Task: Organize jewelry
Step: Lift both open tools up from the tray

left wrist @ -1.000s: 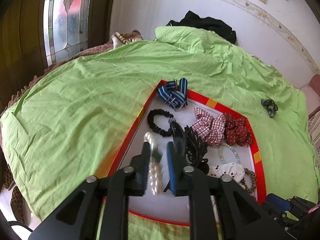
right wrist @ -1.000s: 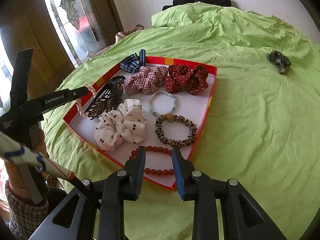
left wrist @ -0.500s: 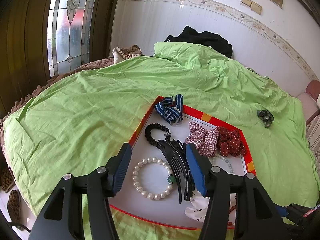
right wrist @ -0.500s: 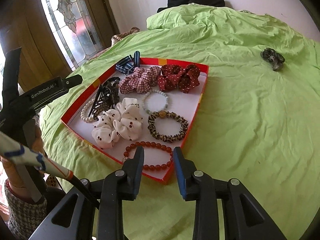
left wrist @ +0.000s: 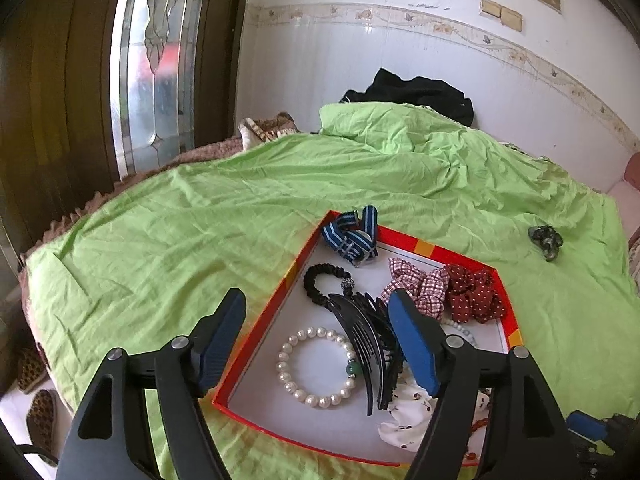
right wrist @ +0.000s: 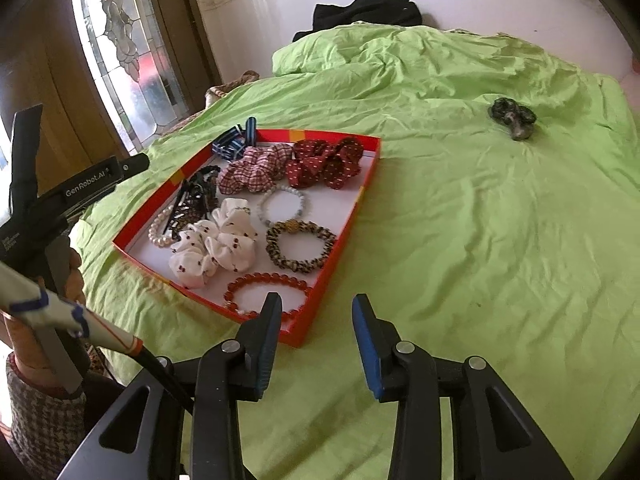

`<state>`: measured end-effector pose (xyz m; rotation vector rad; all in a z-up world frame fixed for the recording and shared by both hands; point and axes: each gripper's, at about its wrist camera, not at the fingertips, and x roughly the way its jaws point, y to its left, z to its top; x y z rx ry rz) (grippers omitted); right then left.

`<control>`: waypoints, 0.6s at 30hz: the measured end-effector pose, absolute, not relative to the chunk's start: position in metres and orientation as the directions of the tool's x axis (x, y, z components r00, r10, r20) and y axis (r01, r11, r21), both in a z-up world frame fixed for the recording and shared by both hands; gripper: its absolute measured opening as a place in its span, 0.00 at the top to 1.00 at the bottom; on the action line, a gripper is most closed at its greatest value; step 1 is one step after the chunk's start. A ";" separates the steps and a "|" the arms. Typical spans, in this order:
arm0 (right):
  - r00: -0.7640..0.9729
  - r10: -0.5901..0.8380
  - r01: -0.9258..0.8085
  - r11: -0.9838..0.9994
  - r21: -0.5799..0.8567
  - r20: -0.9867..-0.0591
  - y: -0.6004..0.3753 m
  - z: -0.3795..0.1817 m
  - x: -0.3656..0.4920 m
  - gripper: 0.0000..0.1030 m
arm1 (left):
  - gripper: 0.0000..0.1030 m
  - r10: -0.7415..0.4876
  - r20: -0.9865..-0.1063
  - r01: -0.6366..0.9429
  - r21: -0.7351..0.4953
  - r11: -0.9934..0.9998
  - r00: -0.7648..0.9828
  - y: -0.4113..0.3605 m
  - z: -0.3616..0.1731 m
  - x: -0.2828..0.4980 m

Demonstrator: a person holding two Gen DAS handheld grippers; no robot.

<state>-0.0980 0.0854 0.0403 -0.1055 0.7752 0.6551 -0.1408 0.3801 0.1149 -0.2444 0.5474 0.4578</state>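
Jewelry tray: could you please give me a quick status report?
Both grippers, left and right, open, empty. Tray filled; dark scrunchie loose on sheet. Path clear.

Left gripper [left wrist: 316, 344] hangs above with its jaws spread wide, nothing between the blue pads [left wrist: 412, 348]. Right gripper [right wrist: 316, 340] sits low and level, jaws apart too, also empty. In the right wrist view, a hand [right wrist: 60, 276] grips the left tool's handle at the frame's left edge.

Pearl bracelet [left wrist: 318, 366] lies flat in red-rimmed tray [left wrist: 256, 342].
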 end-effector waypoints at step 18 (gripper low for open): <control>0.549 0.468 -0.553 0.825 0.119 -0.693 0.076 0.034 -0.105 0.59 | 0.06 0.496 -0.429 -0.538 0.028 0.843 0.755 0.348 0.126 -0.151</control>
